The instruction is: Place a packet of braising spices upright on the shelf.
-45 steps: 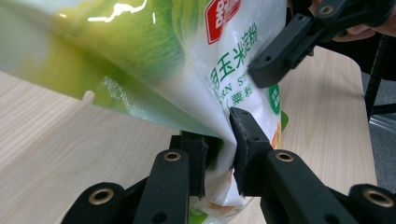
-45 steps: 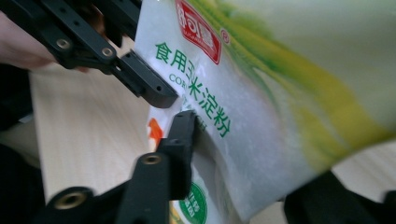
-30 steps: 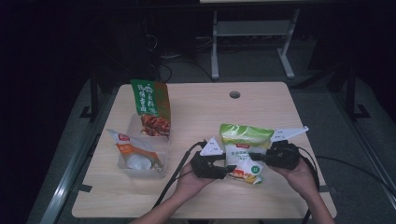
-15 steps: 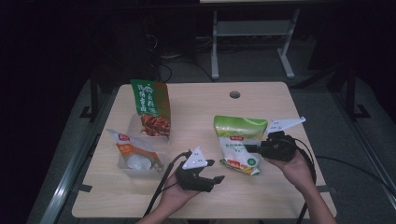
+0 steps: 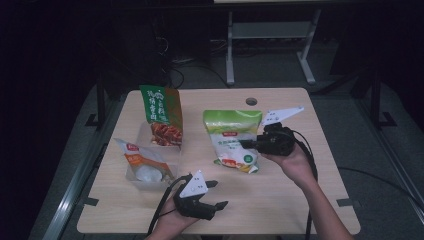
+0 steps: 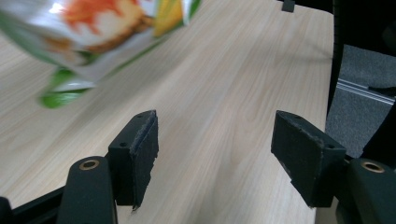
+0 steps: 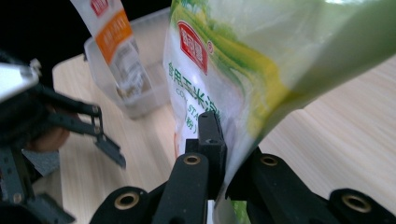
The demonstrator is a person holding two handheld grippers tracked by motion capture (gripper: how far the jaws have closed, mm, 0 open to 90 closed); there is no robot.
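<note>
A green and white food bag [image 5: 231,134] hangs tilted above the middle of the wooden table [image 5: 290,195], lifted at its right edge. My right gripper [image 5: 248,145] is shut on that edge; in the right gripper view the jaws pinch the bag [image 7: 261,60] just above my right gripper [image 7: 218,140]. My left gripper [image 5: 216,194] is near the table's front edge, apart from the bag. Its jaws have just been opening and stand open, with bare wood between the pads [image 6: 140,149]. The bag's lower end [image 6: 93,28] shows blurred ahead of my left gripper [image 6: 219,154].
A green and orange snack bag [image 5: 161,114] stands upright in a clear box at the back left. A white and orange bag [image 5: 142,162] lies in a clear tub [image 7: 140,100] in front of it. A cable hole [image 5: 251,101] sits near the far edge.
The left gripper let go of the green bag, opened and drew back to the front edge. The right gripper rose and moved away, lifting the bag with it.
</note>
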